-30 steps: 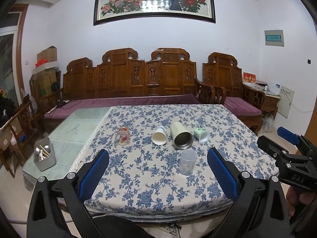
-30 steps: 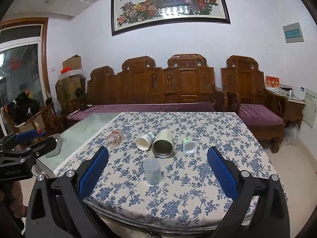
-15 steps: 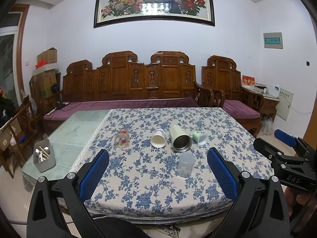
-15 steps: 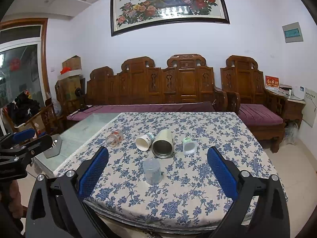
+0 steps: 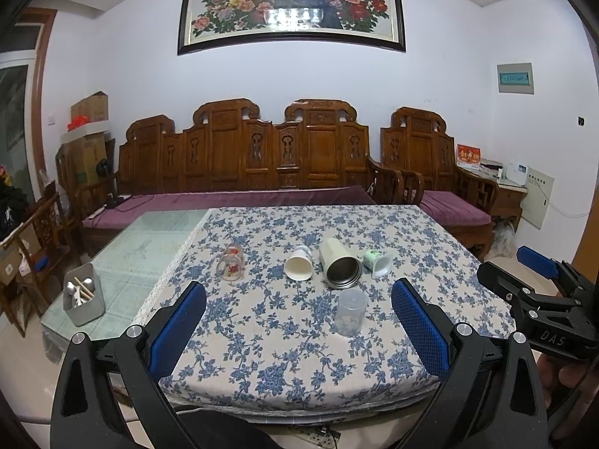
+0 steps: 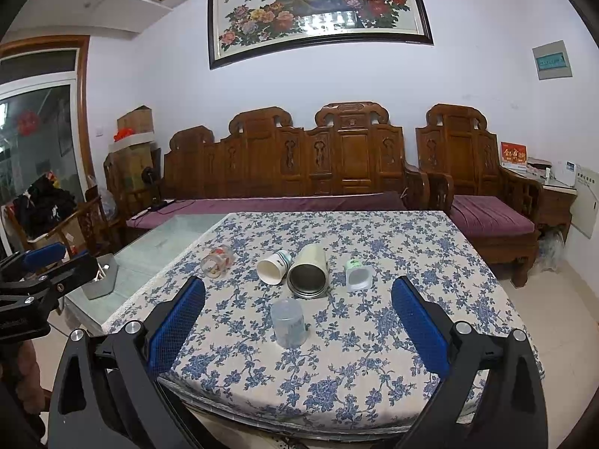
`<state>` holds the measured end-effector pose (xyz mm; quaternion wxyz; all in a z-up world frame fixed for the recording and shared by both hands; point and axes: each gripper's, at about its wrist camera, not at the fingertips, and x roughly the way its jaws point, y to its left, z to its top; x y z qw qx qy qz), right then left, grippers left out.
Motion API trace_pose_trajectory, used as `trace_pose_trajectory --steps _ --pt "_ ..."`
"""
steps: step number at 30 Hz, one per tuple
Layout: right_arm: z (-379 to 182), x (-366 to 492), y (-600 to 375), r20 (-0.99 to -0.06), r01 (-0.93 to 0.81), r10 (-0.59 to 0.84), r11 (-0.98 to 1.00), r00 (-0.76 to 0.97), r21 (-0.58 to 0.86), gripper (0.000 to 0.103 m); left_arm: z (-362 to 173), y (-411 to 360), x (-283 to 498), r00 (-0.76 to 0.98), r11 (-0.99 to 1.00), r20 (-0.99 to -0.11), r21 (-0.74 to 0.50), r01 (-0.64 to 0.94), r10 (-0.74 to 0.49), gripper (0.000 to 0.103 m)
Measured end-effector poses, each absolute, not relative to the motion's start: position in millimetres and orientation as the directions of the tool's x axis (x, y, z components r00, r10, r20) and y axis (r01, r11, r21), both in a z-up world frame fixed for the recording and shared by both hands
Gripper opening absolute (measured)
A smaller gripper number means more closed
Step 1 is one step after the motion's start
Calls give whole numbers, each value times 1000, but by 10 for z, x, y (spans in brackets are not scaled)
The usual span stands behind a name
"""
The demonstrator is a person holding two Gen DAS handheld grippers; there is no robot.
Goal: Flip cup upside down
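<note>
A translucent plastic cup (image 5: 350, 312) stands on the blue-flowered tablecloth (image 5: 284, 355), nearest the front; I cannot tell which end is up. It also shows in the right wrist view (image 6: 287, 321). Behind it lie a clear glass with red print (image 5: 231, 265), a white paper cup (image 5: 298, 263), a cream tumbler with a metal rim (image 5: 338, 268) and a small green-white cup (image 5: 379, 262). My left gripper (image 5: 297, 331) and right gripper (image 6: 297, 331) are both open and empty, held before the table's front edge.
A grey holder with utensils (image 5: 83, 299) stands on the bare glass part of the table (image 5: 149, 247) at the left. A carved wooden sofa (image 5: 262, 161) stands behind the table. The right gripper shows at the right edge of the left wrist view (image 5: 539, 292).
The left wrist view has tilted slightly, so the table sits a little higher in frame. Both grippers stay open. The cups have not moved.
</note>
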<state>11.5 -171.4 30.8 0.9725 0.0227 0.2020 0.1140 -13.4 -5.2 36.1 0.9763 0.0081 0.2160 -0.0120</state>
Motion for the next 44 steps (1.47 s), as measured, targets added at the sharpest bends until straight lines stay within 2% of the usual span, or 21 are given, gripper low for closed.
trace_pose_trajectory --steps 44 --pt "343 93 -1670 -384 -210 229 973 895 92 100 408 -38 -150 908 999 -417 6 32 -26 96"
